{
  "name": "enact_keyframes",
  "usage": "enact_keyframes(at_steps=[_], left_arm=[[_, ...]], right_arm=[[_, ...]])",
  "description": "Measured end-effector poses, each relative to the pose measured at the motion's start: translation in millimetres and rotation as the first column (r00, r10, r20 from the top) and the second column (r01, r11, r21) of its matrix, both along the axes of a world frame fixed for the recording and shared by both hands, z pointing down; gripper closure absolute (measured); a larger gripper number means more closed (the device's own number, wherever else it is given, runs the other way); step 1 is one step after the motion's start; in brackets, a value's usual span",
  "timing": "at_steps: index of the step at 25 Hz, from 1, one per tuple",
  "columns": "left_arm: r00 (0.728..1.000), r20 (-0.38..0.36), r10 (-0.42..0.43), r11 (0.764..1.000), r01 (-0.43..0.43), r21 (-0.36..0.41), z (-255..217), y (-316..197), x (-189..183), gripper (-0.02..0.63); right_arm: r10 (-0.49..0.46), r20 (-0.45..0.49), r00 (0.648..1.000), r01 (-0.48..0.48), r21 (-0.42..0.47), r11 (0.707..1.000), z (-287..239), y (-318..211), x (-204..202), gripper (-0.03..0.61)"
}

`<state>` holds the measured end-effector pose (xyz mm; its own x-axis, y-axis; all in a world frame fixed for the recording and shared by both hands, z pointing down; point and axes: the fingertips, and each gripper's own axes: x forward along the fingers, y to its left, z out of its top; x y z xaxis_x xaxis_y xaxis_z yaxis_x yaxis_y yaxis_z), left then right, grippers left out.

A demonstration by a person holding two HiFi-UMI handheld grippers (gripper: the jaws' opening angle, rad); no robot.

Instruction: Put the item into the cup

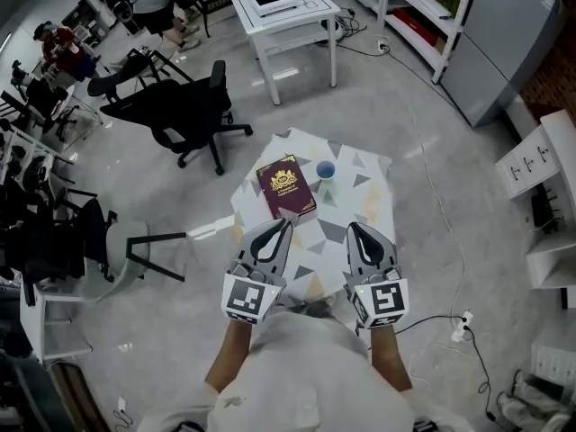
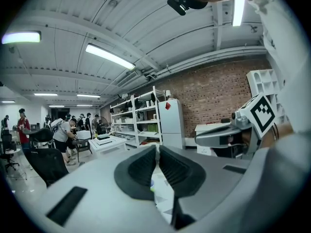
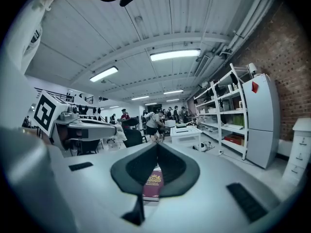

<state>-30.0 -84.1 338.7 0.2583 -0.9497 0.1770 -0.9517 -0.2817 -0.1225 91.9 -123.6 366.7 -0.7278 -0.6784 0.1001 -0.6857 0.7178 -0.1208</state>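
A small table with a triangle-patterned cloth (image 1: 369, 196) stands in front of me. On it lie a maroon book with a gold crest (image 1: 286, 185) and, to its right, a small blue cup (image 1: 325, 170). My left gripper (image 1: 287, 223) is shut, and its tip hovers over the book's near edge. My right gripper (image 1: 352, 228) is shut above the table's near right part, apart from the cup. In the left gripper view the jaws (image 2: 158, 147) meet with nothing between them. The right gripper view shows its closed jaws (image 3: 157, 145) and the book (image 3: 151, 182) below them.
A black office chair (image 1: 184, 106) stands on the floor to the far left, with more chairs along the left edge. Behind is a white table (image 1: 286, 7), with shelving and a grey cabinet (image 1: 504, 34) at the far right. A power strip (image 1: 462, 324) lies on the floor at the right.
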Motion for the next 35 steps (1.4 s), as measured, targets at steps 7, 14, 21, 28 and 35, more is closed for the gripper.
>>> enact_keyframes(at_steps=[7, 14, 21, 28, 35], left_arm=[[1.000, -0.008, 0.029, 1.000, -0.029, 0.012, 2, -24, 11, 0.584], [0.996, -0.026, 0.083, 0.996, -0.083, 0.014, 9, -50, 12, 0.584], [0.987, -0.060, 0.150, 0.989, -0.150, -0.003, 24, -79, 2, 0.584], [0.975, -0.101, 0.197, 0.979, -0.202, -0.043, 48, -104, -19, 0.584], [0.962, -0.137, 0.236, 0.964, -0.250, -0.089, 79, -130, -33, 0.584]], right_arm=[[0.023, -0.007, 1.000, -0.022, 0.017, 1.000, -2, -19, 7, 0.572], [0.068, -0.027, 0.997, -0.068, 0.011, 0.998, 4, -37, 6, 0.571], [0.133, -0.080, 0.988, -0.133, 0.008, 0.991, 10, -57, -1, 0.571], [0.195, -0.141, 0.971, -0.200, -0.021, 0.980, 28, -80, -11, 0.571], [0.218, -0.196, 0.956, -0.234, -0.061, 0.970, 52, -95, -29, 0.571]])
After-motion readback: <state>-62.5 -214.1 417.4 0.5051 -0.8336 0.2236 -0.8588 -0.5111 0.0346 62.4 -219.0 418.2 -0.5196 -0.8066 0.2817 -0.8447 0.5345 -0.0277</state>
